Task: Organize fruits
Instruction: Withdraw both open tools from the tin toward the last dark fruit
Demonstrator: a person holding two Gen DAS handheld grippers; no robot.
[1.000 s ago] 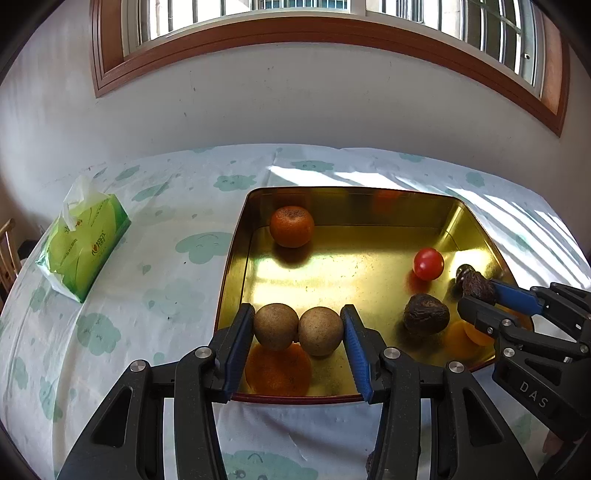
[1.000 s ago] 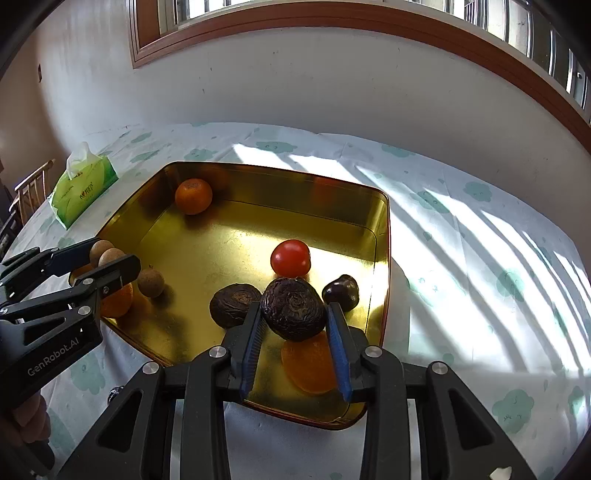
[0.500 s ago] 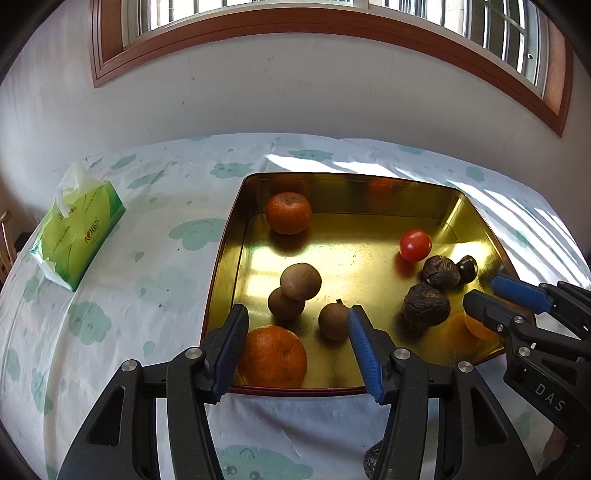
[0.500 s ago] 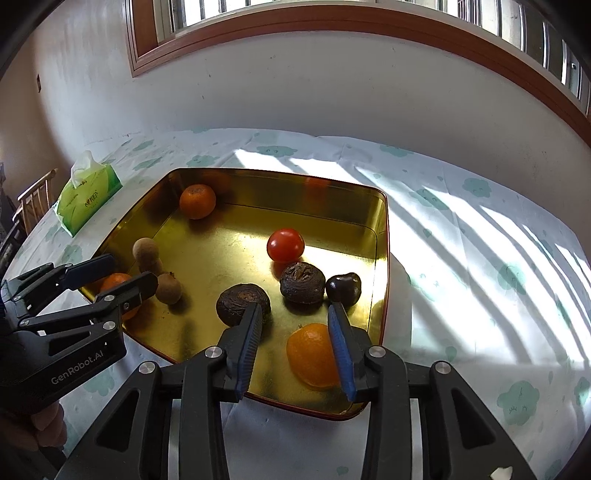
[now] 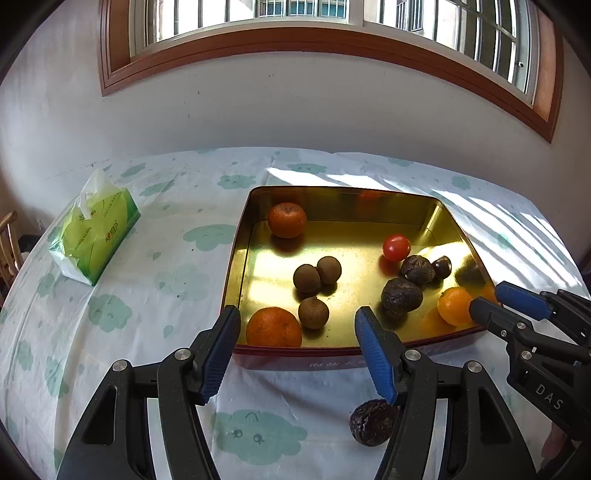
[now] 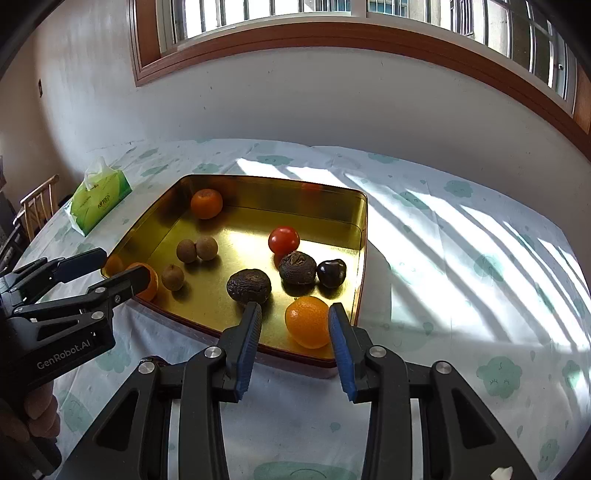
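1. Bright daylight thru barred window (image 5: 332, 14) at top; panes blown out white.
2. Striped sun patches w/ bar shadows across cloth on surface (image 6: 461, 236), strongest at right.
3. Glare + mirror reflections on gold tray (image 5: 354, 206) floor & walls; fruit throw short dark shadows.
4. Heavy fisheye bend: window frame curved, black vignette in corners.
5. Sharp overall, no motion blur; near tool bodies dark, little detail.
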